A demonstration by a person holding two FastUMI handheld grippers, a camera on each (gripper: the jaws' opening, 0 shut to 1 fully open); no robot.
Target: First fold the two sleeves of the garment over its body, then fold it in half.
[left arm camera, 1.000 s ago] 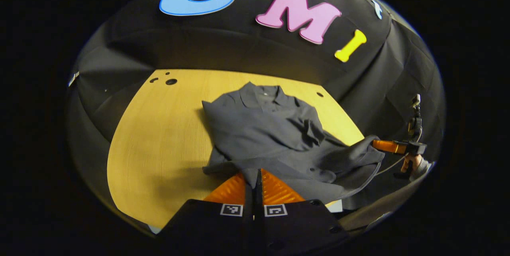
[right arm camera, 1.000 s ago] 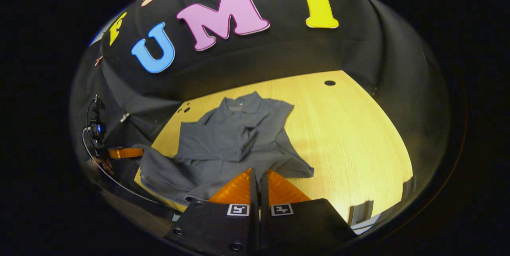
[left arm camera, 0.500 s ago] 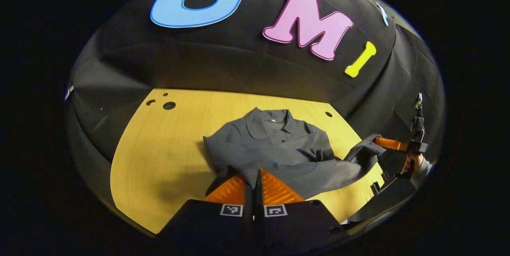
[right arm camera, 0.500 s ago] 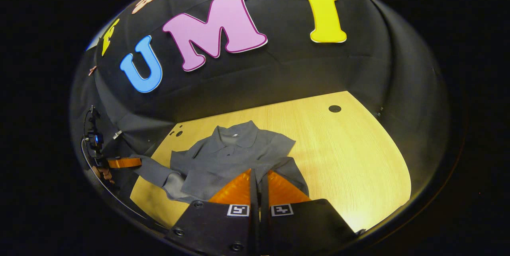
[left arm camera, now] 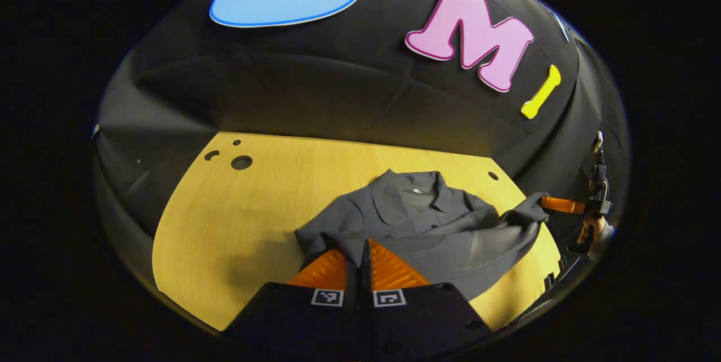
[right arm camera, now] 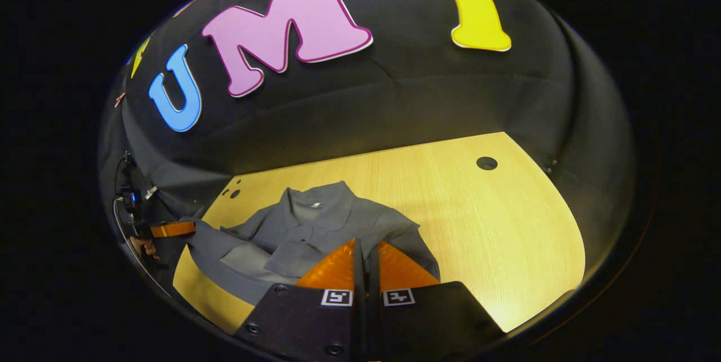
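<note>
The garment (left arm camera: 417,221) is a dark grey collared shirt lying on the yellow wooden table (left arm camera: 236,221), its collar (left arm camera: 414,193) pointing toward the far black wall and a small pale tag showing inside the neck. The cloth looks matte and soft, bunched into loose folds across the body, with a short placket running down from the collar.

In the left gripper view, the left gripper (left arm camera: 360,249) has its orange fingers pressed together on the shirt's near hem, which rises straight ahead of the fingertips. Off to that gripper's right, the right gripper (left arm camera: 549,204), held by a hand (left arm camera: 588,232), pinches the other hem corner, and the cloth between the two sags in a broad curve above the table.

In the right gripper view, the right gripper (right arm camera: 363,249) likewise has its fingers closed on the hem just in front of it, the garment (right arm camera: 315,232) spreading ahead and to its left. Farther left, the left gripper (right arm camera: 177,229) holds its corner near the table's edge (right arm camera: 186,277). The lifted lower half hangs over the flat upper body of the shirt.
</note>
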